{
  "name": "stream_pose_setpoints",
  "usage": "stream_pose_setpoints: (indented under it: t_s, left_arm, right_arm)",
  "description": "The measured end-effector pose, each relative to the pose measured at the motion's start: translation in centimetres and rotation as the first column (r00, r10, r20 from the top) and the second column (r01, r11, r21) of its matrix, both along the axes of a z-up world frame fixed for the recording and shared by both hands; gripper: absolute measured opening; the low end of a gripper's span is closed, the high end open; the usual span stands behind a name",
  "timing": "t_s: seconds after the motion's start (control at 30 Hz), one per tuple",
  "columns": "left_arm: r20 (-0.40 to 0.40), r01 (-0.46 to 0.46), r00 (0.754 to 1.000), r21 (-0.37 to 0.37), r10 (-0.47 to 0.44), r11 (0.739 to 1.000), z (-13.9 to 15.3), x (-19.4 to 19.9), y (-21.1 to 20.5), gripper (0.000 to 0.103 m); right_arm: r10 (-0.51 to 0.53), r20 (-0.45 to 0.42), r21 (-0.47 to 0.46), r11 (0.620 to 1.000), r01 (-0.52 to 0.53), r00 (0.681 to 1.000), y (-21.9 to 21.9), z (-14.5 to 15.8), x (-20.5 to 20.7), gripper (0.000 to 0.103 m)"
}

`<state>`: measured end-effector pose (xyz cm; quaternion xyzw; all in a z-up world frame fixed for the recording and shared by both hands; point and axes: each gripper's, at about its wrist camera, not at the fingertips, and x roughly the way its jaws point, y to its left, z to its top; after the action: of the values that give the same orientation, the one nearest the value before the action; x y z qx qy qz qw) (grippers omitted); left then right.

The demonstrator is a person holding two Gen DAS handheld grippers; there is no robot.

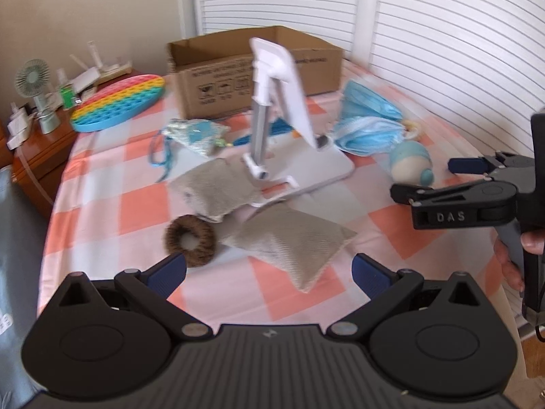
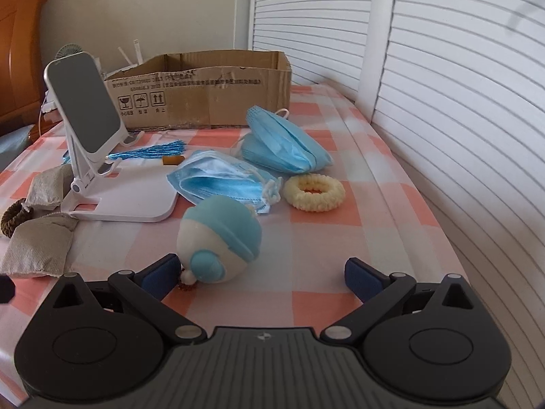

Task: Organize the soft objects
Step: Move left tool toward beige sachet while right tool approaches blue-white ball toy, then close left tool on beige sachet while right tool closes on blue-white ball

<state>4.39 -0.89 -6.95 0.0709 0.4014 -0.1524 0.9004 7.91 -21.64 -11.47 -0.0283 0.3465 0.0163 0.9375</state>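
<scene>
Soft things lie scattered on a pink checked cloth. In the left wrist view my left gripper (image 1: pixel 269 277) is open, just short of a grey beanbag (image 1: pixel 293 242); a brown furry hair tie (image 1: pixel 190 240) lies by its left finger and a second grey beanbag (image 1: pixel 214 191) sits behind. My right gripper (image 2: pixel 260 277) is open too, with a blue and white plush toy (image 2: pixel 218 242) just ahead of its left finger. Beyond lie two blue face masks (image 2: pixel 224 182) (image 2: pixel 286 145) and a cream hair tie (image 2: pixel 315 192). An open cardboard box (image 2: pixel 204 95) stands at the back.
A white phone stand (image 1: pixel 272 116) with a phone (image 2: pixel 85 109) stands mid-table among the soft things. A blue patterned pouch (image 1: pixel 196 134), a blue tassel (image 2: pixel 150 151) and a rainbow pop toy (image 1: pixel 117 105) lie near the box. Louvred doors (image 2: pixel 442 102) run along the right edge.
</scene>
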Motion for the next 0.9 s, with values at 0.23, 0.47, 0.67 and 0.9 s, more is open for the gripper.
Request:
stream_pose_setpoints:
  t_s: [0.23,0.47,0.67,0.9]
  left_arm:
    - [-0.082,0.086,0.993,-0.025,-0.088,0.996,-2.3,0.6,-1.2,0.103]
    - [-0.067,0.112,0.991,-0.023,-0.113,0.993,-2.4,0.5,-0.9,0.103]
    - [-0.024,0.119,0.993,-0.029,-0.119,0.993,-2.7,1.6,-1.0,0.103]
    - [0.002,0.124,0.992,-0.031,-0.124,0.992,-3.0,3.8,-1.6,0.103]
  right_arm:
    - [-0.021,-0.020,0.002,1.000,0.021,1.000,-0.2,0.1,0.3,0.103]
    - [-0.017,0.004,0.003,1.000,0.017,1.000,-0.2,-0.2,-0.1,0.103]
    - [-0.002,0.016,0.006,1.000,0.001,1.000,-0.4,-0.2,-0.4,0.103]
    - [0.012,0.022,0.008,1.000,-0.013,1.000,-0.5,-0.2,-0.5,0.103]
